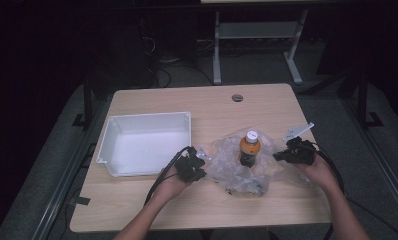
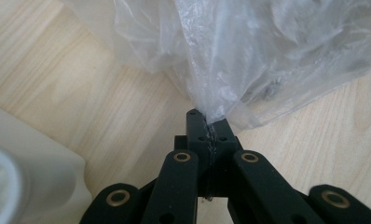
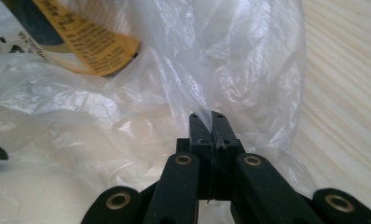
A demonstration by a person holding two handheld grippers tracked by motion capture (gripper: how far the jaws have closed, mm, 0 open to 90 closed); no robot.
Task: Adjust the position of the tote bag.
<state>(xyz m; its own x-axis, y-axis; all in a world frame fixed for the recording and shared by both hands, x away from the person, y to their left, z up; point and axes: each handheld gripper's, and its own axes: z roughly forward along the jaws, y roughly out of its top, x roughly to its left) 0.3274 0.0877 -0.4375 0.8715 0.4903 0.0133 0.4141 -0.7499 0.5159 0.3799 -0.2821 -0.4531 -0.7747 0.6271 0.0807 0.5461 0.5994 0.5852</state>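
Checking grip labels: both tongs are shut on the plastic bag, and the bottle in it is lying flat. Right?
Not quite. The high view shows the bottle standing upright in the bag, white cap up, not lying flat. The rest holds: the left tongs and the right tongs are each shut on the bag's film.

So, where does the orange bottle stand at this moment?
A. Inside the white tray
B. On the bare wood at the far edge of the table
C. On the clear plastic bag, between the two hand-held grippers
C: the orange bottle stands upright on the clear plastic bag, apart from the white tray.
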